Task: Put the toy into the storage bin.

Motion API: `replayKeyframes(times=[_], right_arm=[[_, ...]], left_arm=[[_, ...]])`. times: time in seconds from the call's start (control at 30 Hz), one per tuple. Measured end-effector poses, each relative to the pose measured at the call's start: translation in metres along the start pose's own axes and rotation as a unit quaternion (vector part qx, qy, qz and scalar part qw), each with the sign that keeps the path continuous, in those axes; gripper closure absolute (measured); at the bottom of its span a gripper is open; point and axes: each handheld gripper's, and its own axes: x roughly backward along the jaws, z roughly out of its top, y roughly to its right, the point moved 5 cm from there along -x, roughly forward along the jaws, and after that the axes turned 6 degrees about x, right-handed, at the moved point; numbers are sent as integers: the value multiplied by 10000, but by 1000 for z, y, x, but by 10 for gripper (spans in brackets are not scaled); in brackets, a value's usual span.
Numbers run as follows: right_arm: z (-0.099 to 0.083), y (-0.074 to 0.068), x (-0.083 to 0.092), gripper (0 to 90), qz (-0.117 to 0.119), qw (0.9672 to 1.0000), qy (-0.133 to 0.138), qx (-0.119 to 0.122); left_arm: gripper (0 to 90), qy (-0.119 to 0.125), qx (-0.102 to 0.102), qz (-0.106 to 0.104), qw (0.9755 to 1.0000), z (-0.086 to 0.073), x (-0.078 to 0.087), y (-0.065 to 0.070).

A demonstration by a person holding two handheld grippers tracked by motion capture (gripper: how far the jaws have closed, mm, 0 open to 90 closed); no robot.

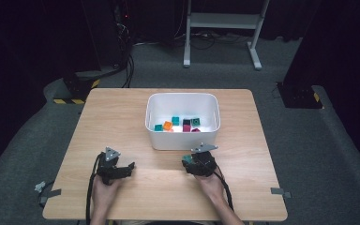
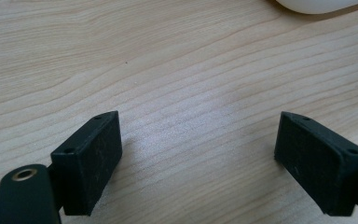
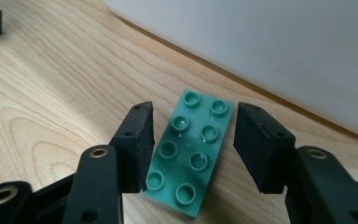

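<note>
Right gripper view looks down on a green brick (image 3: 190, 154), a flat two-by-four studded piece lying on the counter (image 3: 51, 93) just beside the near wall of the white bin (image 3: 284, 51). The right tongs (image 3: 192, 147) stand apart with the brick between them; the left pad seems to touch or nearly touch the brick's long edge, while the right pad is clear of it, so no clamp yet. From the high view, the right tongs (image 1: 199, 161) sit near the bin's near right corner, and the left tongs (image 1: 117, 168) rest further left over bare counter, also apart with nothing between them (image 2: 196, 154). Inside the bin (image 1: 183, 140) lie several small bricks (image 1: 176, 123) in teal, orange, dark and pink. Judging by that, most pieces are already sorted in, and this green brick remains to be gripped, lifted over the wall and dropped.
</note>
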Motion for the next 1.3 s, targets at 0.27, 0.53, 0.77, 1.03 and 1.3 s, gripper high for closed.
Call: replayKeyframes(times=[0.27, 0.53, 0.77, 1.03, 1.3], right_arm=[[-2, 0, -4, 497, -72, 9999, -78, 105], [-4, -2, -3, 547, -158, 9994, -118, 268], [-5, 0, -2, 585, -177, 9991, -105, 373], [-6, 0, -1, 591, -122, 9990, -108, 427], [-2, 0, 6, 592, -22, 9990, -30, 443]], left_arm=[[149, -1, 0, 0, 10000, 0, 0, 0], [149, -1, 0, 0, 10000, 0, 0, 0], [150, -1, 1, 0, 10000, 0, 0, 0], [149, 0, 2, -1, 10000, 0, 0, 0], [149, 1, 2, 0, 10000, 0, 0, 0]])
